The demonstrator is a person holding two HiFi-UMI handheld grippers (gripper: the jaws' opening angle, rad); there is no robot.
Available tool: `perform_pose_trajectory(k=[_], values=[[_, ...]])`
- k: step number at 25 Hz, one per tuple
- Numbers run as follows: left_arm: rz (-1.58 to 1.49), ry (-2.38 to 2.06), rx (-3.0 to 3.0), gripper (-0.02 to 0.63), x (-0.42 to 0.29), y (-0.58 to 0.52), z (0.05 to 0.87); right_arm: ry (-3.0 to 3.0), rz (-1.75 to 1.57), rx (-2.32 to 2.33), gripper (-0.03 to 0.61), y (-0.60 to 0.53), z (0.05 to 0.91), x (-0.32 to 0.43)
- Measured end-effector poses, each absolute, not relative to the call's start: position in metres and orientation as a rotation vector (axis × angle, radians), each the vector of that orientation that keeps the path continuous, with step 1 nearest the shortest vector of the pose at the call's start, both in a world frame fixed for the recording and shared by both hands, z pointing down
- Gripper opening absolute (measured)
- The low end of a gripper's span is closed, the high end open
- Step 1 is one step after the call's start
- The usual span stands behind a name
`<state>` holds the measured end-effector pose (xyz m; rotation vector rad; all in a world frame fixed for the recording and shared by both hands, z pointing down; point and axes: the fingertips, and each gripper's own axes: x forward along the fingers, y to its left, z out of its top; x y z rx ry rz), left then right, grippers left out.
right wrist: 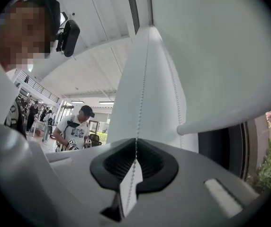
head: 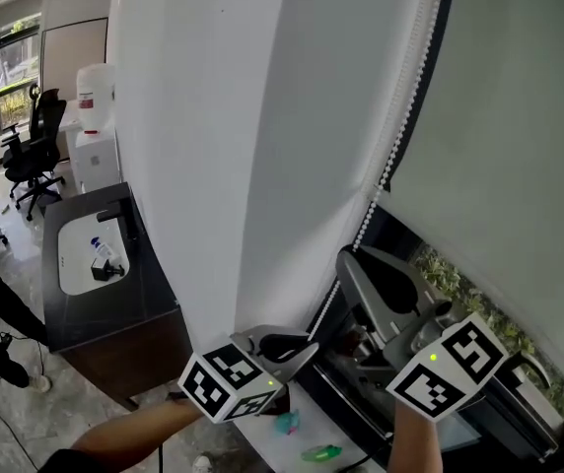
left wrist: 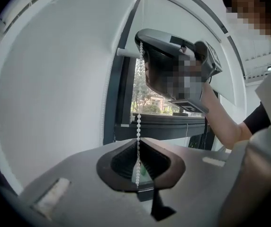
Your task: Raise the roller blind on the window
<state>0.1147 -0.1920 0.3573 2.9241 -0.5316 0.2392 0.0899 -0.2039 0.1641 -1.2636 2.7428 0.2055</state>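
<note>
Your left tongs (left wrist: pixel 138 141) and right tongs (right wrist: pixel 136 141) both clamp the bead chain (left wrist: pixel 139 103), right above left; the blind (head: pixel 499 116) hangs just beyond them. Pull askew and beads may slip free or jam.

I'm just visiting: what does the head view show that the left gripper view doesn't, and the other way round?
Only the head view: a dark counter with a sink, office chairs, and the left gripper seen from outside. Only the left gripper view: that gripper's jaws shut on the bead chain. Both: the white blind, the chain, and the right gripper higher up it.
</note>
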Motion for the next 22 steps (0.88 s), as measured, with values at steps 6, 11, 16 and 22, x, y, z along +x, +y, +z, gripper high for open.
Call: perform_pose_trajectory(k=[6, 11, 16, 22], values=[[0.216, -0.447, 2.946, 0.035, 0.096, -0.197, 0.354, 2.646, 0.162, -1.277, 0.006, -0.218, 0.173, 0.099], [-0.051, -0.361, 2.949, 0.129, 0.089, -0.181, 0.281, 2.633, 0.17, -1.311, 0.007, -0.202, 0.172, 0.115], [-0.259, -0.42, 2.955, 0.129, 0.085, -0.19, 0.22, 2.658, 0.114, -1.322, 0.008, -0.198, 0.207, 0.115], [-0.243, -0.491, 3.013, 0.127, 0.097, -0.199, 0.192, 2.752, 0.027, -1.408, 0.007, -0.2, 0.258, 0.115]])
